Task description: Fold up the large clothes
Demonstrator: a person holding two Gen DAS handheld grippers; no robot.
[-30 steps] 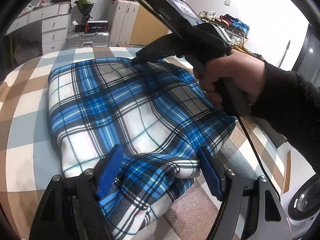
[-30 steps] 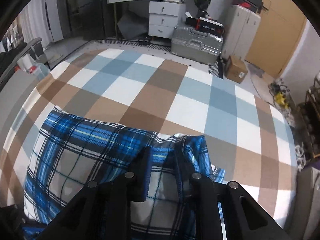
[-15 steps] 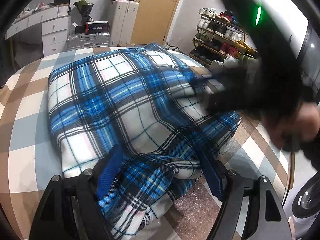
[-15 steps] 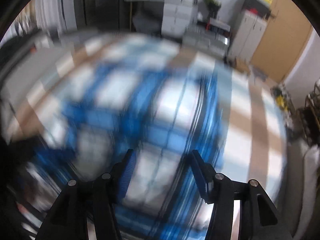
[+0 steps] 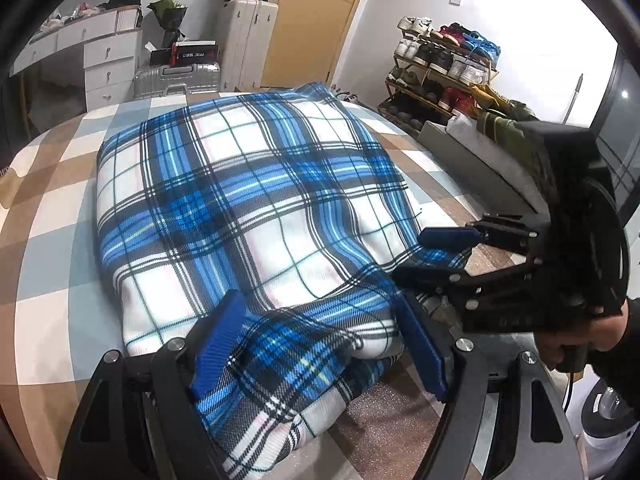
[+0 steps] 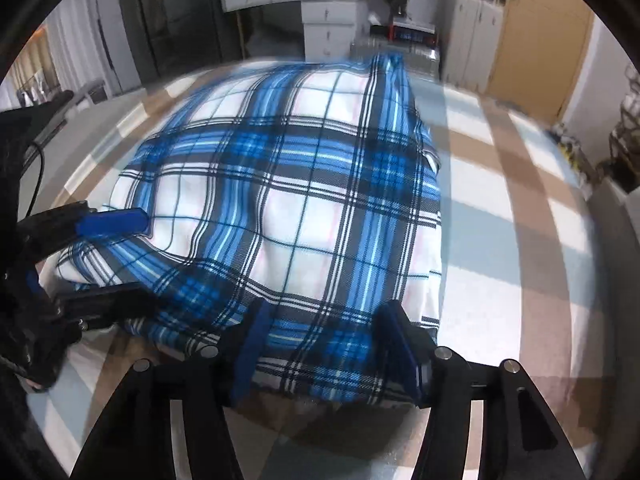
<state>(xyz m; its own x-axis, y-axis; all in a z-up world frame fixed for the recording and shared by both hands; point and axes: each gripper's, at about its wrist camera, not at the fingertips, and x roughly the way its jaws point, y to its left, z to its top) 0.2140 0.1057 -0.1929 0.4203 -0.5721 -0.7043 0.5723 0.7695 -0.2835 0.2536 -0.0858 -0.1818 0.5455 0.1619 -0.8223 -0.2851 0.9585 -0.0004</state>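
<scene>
1. Nearest the left wrist camera, the left gripper [image 5: 320,344] stands spread wide around the bunched near corner of the blue-and-white plaid garment [image 5: 248,208]; whether its blue pads actually press the cloth cannot be told.
2. To the right, the right gripper [image 6: 326,344] has just been opening; its jaws are parted with the garment's near hem lying between them, and the pads appear to flank the fabric rather than pinch it. Motion blur softens this view.
3. A hand [image 5: 580,340] on the right gripper's handle is cut off at the frame edge, only knuckles and a dark sleeve showing.
4. The garment lies folded into a thick, roughly square bundle in the middle of a bed [image 5: 52,240] covered in brown, white and pale-blue checks; its underlayers are hidden.
5. Beyond the bed stand a silver suitcase [image 5: 176,78], white drawers [image 5: 108,68], a wooden door [image 5: 316,20] and, far right, a crowded shoe rack [image 5: 440,68].
</scene>
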